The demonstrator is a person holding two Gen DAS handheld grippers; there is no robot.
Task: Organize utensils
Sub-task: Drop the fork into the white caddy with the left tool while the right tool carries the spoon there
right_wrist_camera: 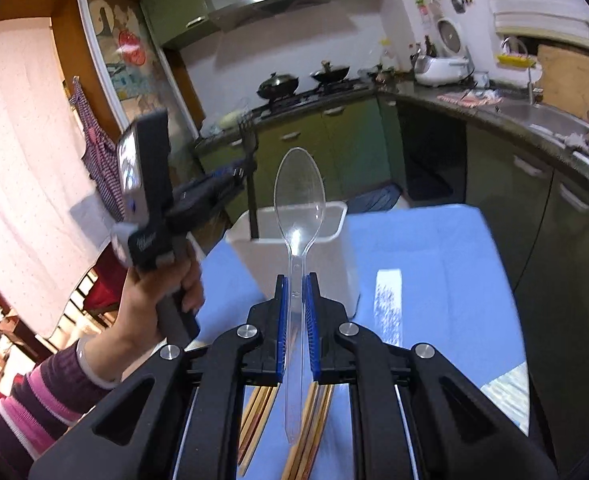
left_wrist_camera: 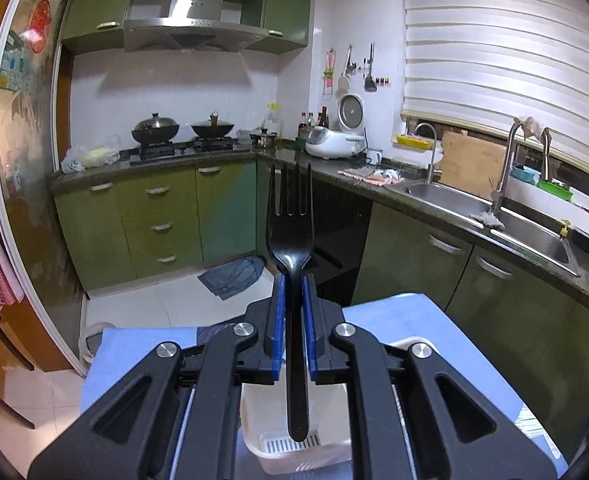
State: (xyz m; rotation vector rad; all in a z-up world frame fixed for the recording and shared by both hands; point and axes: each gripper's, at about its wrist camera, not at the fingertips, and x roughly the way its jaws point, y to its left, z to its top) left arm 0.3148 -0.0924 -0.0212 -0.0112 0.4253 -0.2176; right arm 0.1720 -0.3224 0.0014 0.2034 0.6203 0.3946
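Observation:
My left gripper point(left_wrist_camera: 292, 280) is shut on a black plastic fork point(left_wrist_camera: 290, 224), tines up, its handle end hanging into a white utensil holder point(left_wrist_camera: 254, 436) on the blue table. In the right wrist view the left gripper point(right_wrist_camera: 244, 172) holds the fork point(right_wrist_camera: 250, 184) upright with its handle inside the white holder point(right_wrist_camera: 254, 256). My right gripper point(right_wrist_camera: 296, 280) is shut on a clear plastic spoon point(right_wrist_camera: 298, 196), bowl up, just in front of the holder. Several wooden chopsticks point(right_wrist_camera: 254, 420) lie on the blue table below it.
The blue table point(right_wrist_camera: 434, 248) stands in a kitchen. Green cabinets point(left_wrist_camera: 158, 216) and a countertop with a stove, pots point(left_wrist_camera: 156, 128), a rice cooker point(left_wrist_camera: 332, 142) and a steel sink point(left_wrist_camera: 530, 236) wrap around the back and right. A cloth point(left_wrist_camera: 234, 274) lies on the floor.

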